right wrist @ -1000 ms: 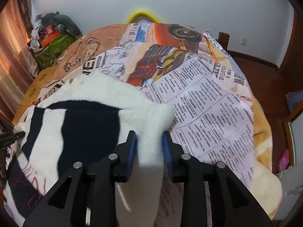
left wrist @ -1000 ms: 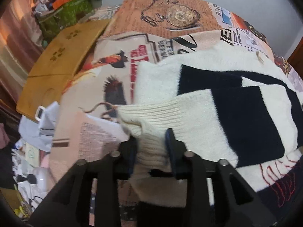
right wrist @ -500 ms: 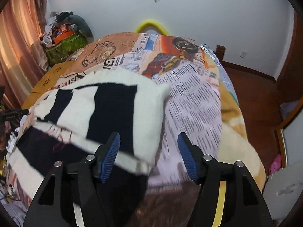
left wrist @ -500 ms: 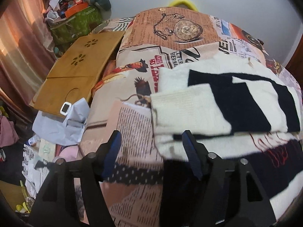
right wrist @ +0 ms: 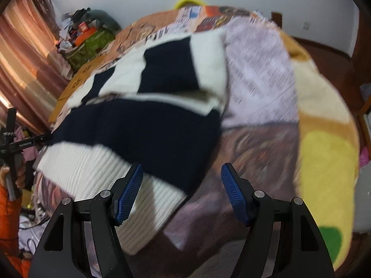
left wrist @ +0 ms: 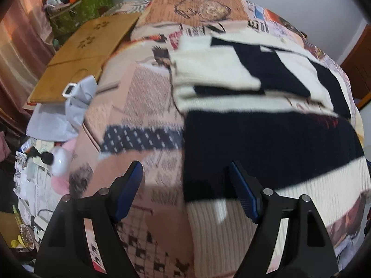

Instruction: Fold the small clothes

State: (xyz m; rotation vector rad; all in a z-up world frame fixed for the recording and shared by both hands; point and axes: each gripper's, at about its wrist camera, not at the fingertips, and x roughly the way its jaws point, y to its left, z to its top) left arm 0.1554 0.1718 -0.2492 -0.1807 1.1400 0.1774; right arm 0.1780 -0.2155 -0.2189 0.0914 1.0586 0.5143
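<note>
A cream and navy striped knit sweater [left wrist: 266, 125] lies flat on the printed bedspread [left wrist: 143, 97], both sleeves folded in across its upper part. My left gripper [left wrist: 185, 192] is open and empty above the sweater's lower left hem. In the right wrist view the sweater [right wrist: 139, 127] fills the left half. My right gripper [right wrist: 182, 192] is open and empty above the sweater's lower right corner. The left gripper's body [right wrist: 14, 143] shows at the far left edge of that view.
A wooden board [left wrist: 85, 48] lies at the bed's left side with a grey cloth [left wrist: 69, 106] below it. Clutter and a green bag [left wrist: 78, 11] stand by the curtain. A yellow blanket [right wrist: 324, 162] hangs off the bed's right side.
Both grippers let go of the sleeve cuffs, opened wide and pulled back toward the sweater's hem. The folded sleeves stay lying on the sweater.
</note>
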